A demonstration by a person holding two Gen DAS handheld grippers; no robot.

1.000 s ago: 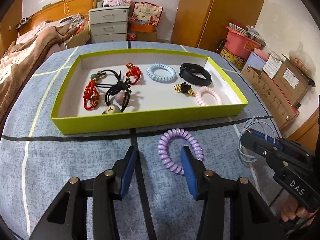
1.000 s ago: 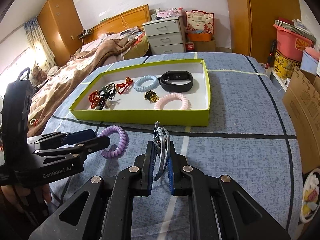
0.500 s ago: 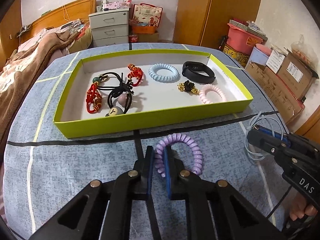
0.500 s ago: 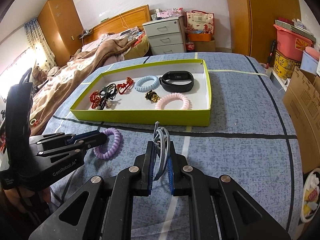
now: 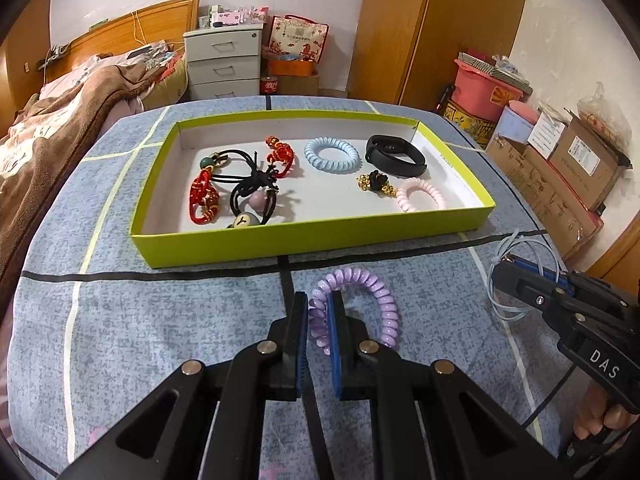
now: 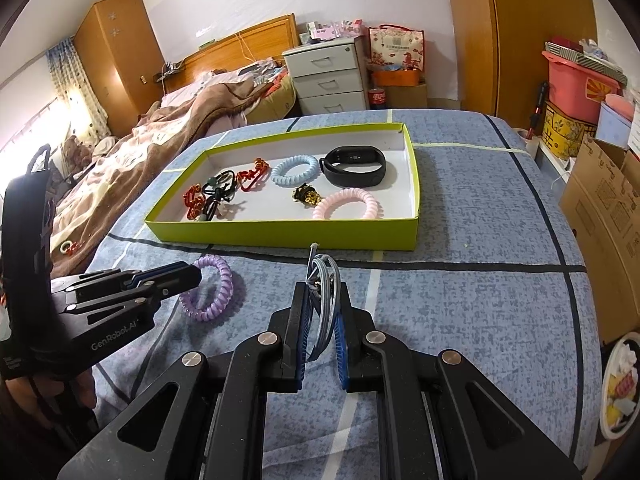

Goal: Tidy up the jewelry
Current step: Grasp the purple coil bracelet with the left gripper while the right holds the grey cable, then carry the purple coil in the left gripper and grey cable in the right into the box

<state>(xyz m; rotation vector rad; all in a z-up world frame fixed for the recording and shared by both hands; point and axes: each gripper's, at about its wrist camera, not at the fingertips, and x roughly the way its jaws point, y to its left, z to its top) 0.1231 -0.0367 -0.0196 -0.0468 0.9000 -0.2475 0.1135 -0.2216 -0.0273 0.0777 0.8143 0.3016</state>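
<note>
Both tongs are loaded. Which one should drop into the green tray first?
Probably right: the right tongs hold the blue cord loop clear of the cloth, facing the tray. The left tongs grip the purple coil, which seems to rest on the cloth.

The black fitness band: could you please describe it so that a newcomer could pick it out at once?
Find the shallow lime-green tray on the blue patterned cloth. The black fitness band lies in its far right corner, beside the pale blue coil tie. It alone there is a smooth, wide black strap with a small screen.
</note>
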